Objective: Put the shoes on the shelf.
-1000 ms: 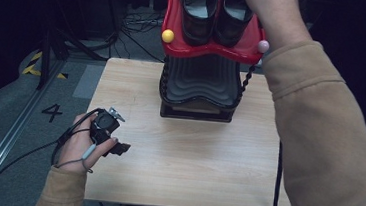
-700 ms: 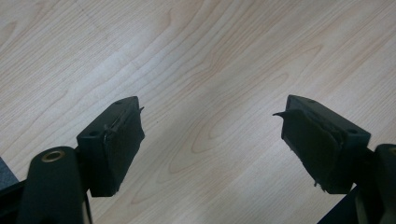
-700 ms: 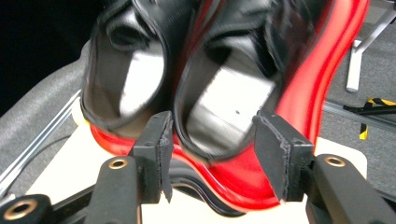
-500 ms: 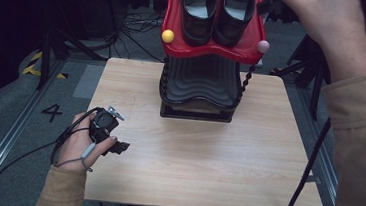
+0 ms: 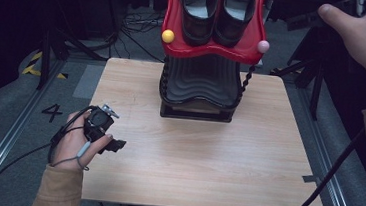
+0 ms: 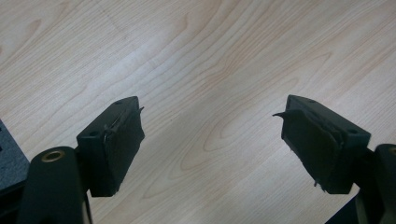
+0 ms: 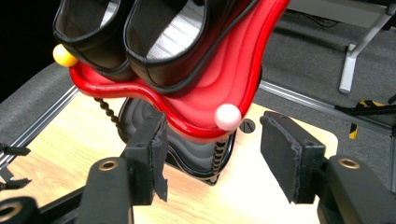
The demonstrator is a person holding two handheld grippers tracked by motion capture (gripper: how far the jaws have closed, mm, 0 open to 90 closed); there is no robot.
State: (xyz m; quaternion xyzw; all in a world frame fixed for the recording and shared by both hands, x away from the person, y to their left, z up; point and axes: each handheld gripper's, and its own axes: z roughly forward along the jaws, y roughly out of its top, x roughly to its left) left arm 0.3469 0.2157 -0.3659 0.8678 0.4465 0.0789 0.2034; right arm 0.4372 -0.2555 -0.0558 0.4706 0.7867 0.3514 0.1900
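Right tongs (image 7: 212,154) have just been opening, gaping empty beside the red shelf (image 7: 205,100); left tongs (image 6: 210,144) gaping empty; bumping it risks toppling the shoes (image 7: 154,42).

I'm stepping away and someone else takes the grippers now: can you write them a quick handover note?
Left gripper: open, nothing between the fingers, low over the table at its left edge.
Right gripper: open, nothing held, its fingers have just been opening; it faces the pink knob.
Both black shoes sit on the red upper tray of the shoe stand; the black lower tray is bare.
Done: shoes racked. Left: nothing visibly pending.
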